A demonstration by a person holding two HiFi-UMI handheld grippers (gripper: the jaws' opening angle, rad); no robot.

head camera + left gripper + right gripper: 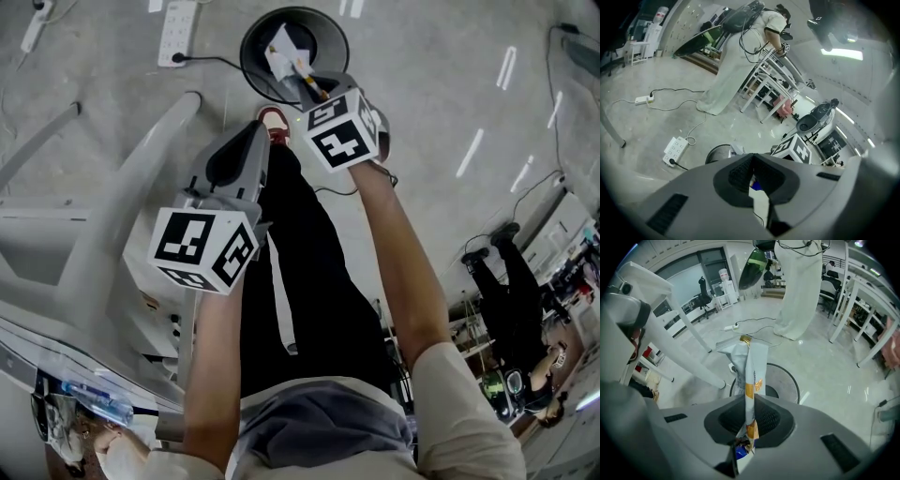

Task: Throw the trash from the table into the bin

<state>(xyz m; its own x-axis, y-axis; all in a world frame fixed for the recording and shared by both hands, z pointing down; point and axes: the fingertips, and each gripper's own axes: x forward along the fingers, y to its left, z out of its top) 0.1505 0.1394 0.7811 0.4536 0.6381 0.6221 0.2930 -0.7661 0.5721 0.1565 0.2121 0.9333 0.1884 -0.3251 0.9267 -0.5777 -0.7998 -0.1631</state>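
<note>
A pale grey polished floor point(450, 84) is spreading around a white power strip point(178, 31) and catching streaks of ceiling light. Beside the strip, a white table point(112, 216) is standing on slanted legs. Well beyond the strip, white desks point(757, 86) are lining the room. A long ceiling lamp point(841, 54) is glowing high above it.

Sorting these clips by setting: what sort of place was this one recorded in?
Probably an indoor lab or workshop-style office. There is a polished grey floor with a power strip lying on it, a white-framed table, and an office chair at the far side of the room.
</note>
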